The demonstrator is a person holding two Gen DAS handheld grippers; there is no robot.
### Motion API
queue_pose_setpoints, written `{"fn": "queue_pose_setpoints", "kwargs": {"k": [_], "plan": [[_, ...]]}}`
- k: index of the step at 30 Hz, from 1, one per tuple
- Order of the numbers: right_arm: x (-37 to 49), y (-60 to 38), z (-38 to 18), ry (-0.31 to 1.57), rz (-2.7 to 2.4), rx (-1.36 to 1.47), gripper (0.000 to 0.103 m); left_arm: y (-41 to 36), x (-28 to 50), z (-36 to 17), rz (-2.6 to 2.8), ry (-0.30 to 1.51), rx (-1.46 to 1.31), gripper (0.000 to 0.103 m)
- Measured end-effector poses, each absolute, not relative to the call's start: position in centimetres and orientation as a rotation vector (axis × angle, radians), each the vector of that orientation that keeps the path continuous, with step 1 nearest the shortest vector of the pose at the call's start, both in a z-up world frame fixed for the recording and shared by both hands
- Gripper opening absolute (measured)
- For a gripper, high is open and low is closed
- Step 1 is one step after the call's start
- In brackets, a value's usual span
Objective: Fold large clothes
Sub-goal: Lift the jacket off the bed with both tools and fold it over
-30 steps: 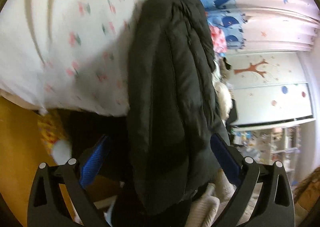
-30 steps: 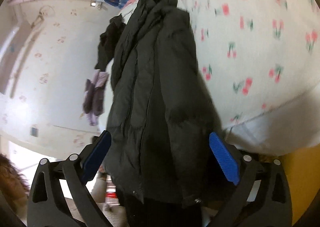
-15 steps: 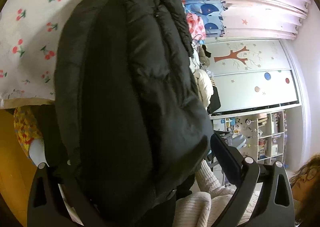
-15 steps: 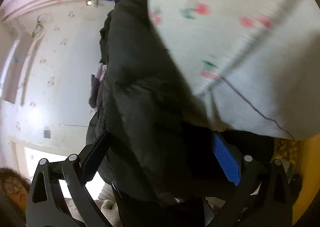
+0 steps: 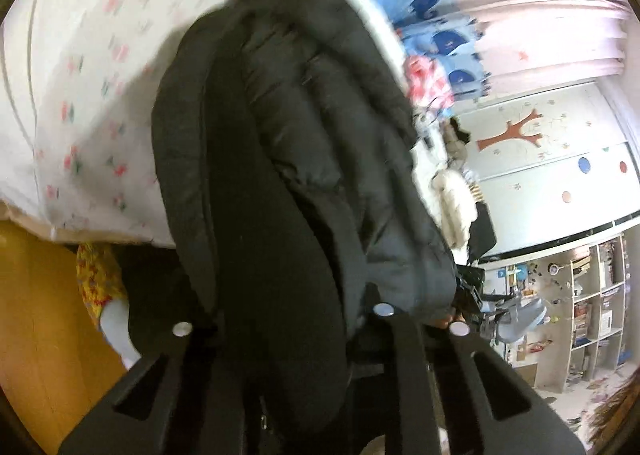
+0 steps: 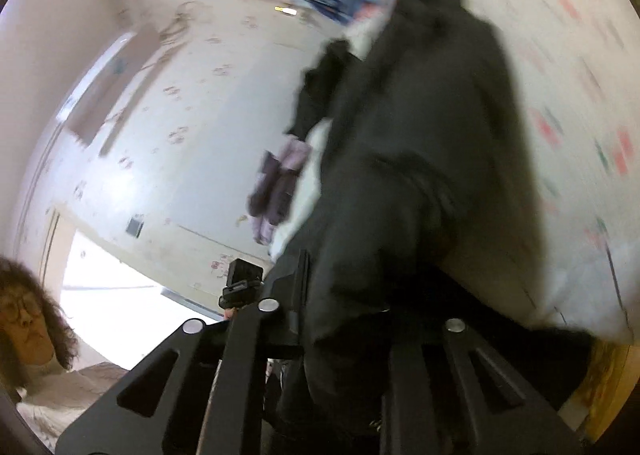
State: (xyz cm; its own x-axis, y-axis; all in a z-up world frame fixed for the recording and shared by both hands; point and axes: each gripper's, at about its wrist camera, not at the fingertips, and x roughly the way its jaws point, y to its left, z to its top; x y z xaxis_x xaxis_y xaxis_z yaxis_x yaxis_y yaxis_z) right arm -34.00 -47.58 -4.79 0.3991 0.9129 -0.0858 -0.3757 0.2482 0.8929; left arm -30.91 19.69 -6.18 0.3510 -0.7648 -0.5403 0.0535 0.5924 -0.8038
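A black puffer jacket lies lengthwise on the white cherry-print bed cover, its near end hanging toward me. My left gripper has its jaws closing, drawn tight on the jacket's near hem; the padding bulges over the fingers and hides the pads. In the right wrist view the same jacket runs up along the bed cover. My right gripper is also closing its jaws, pinched on the hem at the other corner, with the fingertips buried in dark cloth.
A yellow wooden bed frame runs below the cover. A wardrobe with a tree picture and crowded shelves stand at the right. Purple clothing hangs by the wall. A person's head is at the lower left.
Both grippers stood wide open around the jacket's end; now both have closed on it. Both have risen, and the jacket's near end is lifted with them.
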Motion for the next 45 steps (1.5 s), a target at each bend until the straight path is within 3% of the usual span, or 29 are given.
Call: {"fn": "queue_pose_setpoints", "kwargs": {"k": [7,11,14,15,16,17,19,24,26,27,28,29,30,31,34,35,40,45], "plan": [[-37.8,-47.1,5.1,0.555,1.126,0.793,0.01,20.5,-35.3,3.1,-0.739,0.899,-0.717,0.012],[-40.2,-47.8,2.8,0.699,1.119,0.795,0.017,21.3,-37.8,1.7,-0.815,0.993,-0.639,0.015],[-41.3,-47.9,-2.9,0.869,1.113,0.908,0.051,22.7,-38.6,-4.7,-0.834,1.172,-0.678,0.031],[-41.9,-48.1,-5.4,0.927,1.085,0.952,0.065,23.0,-38.9,-6.2,-0.823,1.202,-0.689,0.045],[-42.3,-48.4,-7.6,0.967,1.052,0.99,0.071,23.7,-39.2,-8.1,-0.809,1.226,-0.717,0.052],[-42.6,-48.6,-9.0,0.98,1.043,1.019,0.072,24.3,-39.3,-9.5,-0.808,1.229,-0.759,0.056],[-43.0,-48.8,-11.2,0.988,1.026,1.079,0.076,25.6,-39.4,-11.3,-0.798,1.214,-0.832,0.082],[-42.7,-48.1,-13.9,0.956,1.026,1.17,0.083,26.2,-38.1,-13.0,-0.807,1.17,-0.923,0.095],[-42.6,-47.2,-13.1,0.903,1.054,1.153,0.082,24.8,-37.9,-13.4,-0.84,1.195,-0.916,0.095],[-42.6,-46.9,-12.7,0.875,1.077,1.14,0.071,23.8,-37.9,-13.2,-0.864,1.194,-0.91,0.095],[-42.7,-46.3,-11.7,0.839,1.085,1.102,0.052,23.0,-37.9,-12.9,-0.868,1.178,-0.908,0.089],[-42.9,-46.0,-10.8,0.807,1.079,1.075,0.042,22.5,-38.0,-12.1,-0.863,1.149,-0.901,0.08],[-43.1,-45.8,-10.0,0.77,1.079,1.067,0.025,22.2,-38.0,-11.2,-0.858,1.125,-0.887,0.056],[-43.2,-46.0,-8.7,0.696,1.093,1.065,0.021,21.9,-38.1,-10.5,-0.84,1.102,-0.867,0.041],[-43.3,-46.0,-4.8,0.59,1.115,1.033,0.017,21.7,-38.8,-6.2,-0.803,0.992,-0.784,0.021],[-43.3,-45.8,-3.0,0.559,1.127,1.003,0.017,21.7,-39.1,-4.6,-0.809,0.953,-0.765,0.019],[-43.1,-46.5,1.9,0.432,1.173,0.966,0.017,22.4,-40.4,1.6,-0.903,0.795,-0.709,0.017],[-41.0,-47.5,0.6,0.441,1.137,1.029,0.017,24.8,-37.8,-0.8,-0.88,0.801,-0.825,0.017]]}}
